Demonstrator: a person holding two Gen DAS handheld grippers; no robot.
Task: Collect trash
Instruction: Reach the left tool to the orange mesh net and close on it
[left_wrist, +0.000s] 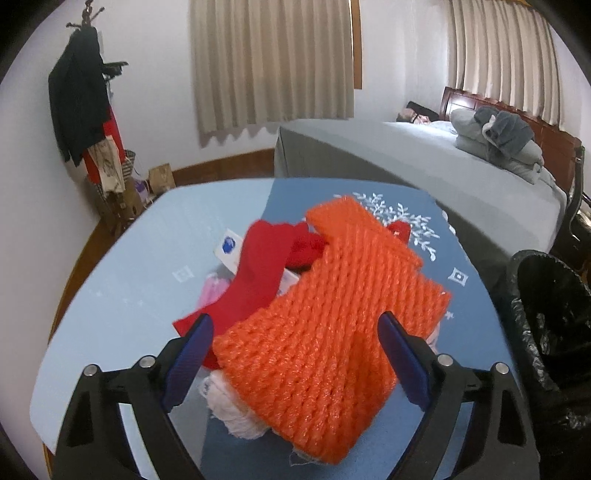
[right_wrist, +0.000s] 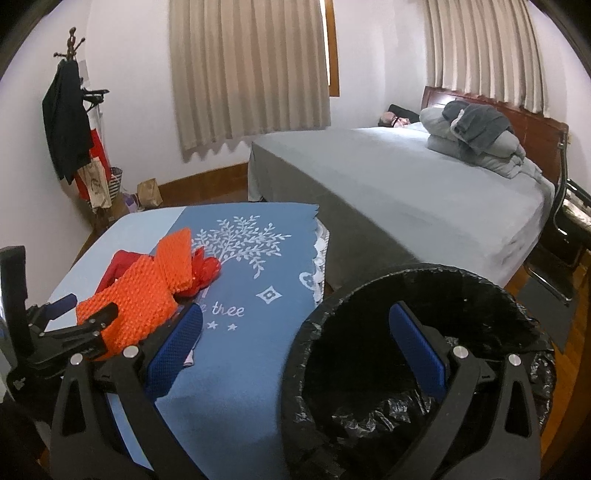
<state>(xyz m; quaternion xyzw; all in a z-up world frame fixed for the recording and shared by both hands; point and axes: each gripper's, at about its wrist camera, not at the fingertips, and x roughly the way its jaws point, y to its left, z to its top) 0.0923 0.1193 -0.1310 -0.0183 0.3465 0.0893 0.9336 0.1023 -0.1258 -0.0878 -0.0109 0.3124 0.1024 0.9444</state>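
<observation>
**Orange foam netting between wide jaws, bin to the right**

Nearest in the left wrist view: left hand-held gripper (left_wrist: 295, 354) standing wide, blue ribbed pads on either side of an orange foam net sleeve (left_wrist: 332, 314), with no pad seen pressing on it. Not gripped yet, by the look of it. Sleeve lying dead ahead at twelve o'clock, long axis running from about six up toward twelve, tilted slightly to one o'clock, near end already between the jaws. Knobbly, woven-looking mesh, soft and springy, likely to squash under a pinch rather than slip.

Under and beside it, at about seven o'clock, a pale pink wad (left_wrist: 236, 410), fluffy, possibly tissue or more foam. Beyond, at eleven o'clock, a flat red sheet (left_wrist: 255, 269) partly under the sleeve, and a crinkled red wrapper (left_wrist: 306, 251) at twelve. White card with a blue mark (left_wrist: 229, 247) peeking out behind the red. All resting on the counter (left_wrist: 122, 266), covered in a blue cloth with a white tree print.

Right hand-held gripper (right_wrist: 295, 350) also wide and empty, left pad over the cloth, right pad over the mouth of the black-lined trash bin (right_wrist: 480, 295). Bin standing beside the counter edge, at three o'clock from the left gripper, glossy wrinkled liner folded over a round rim.

Clearly the left hand's job; closing across the sleeve's width, then carrying right to the bin.

Farther off: bed (right_wrist: 406, 184) with grey cover.
</observation>
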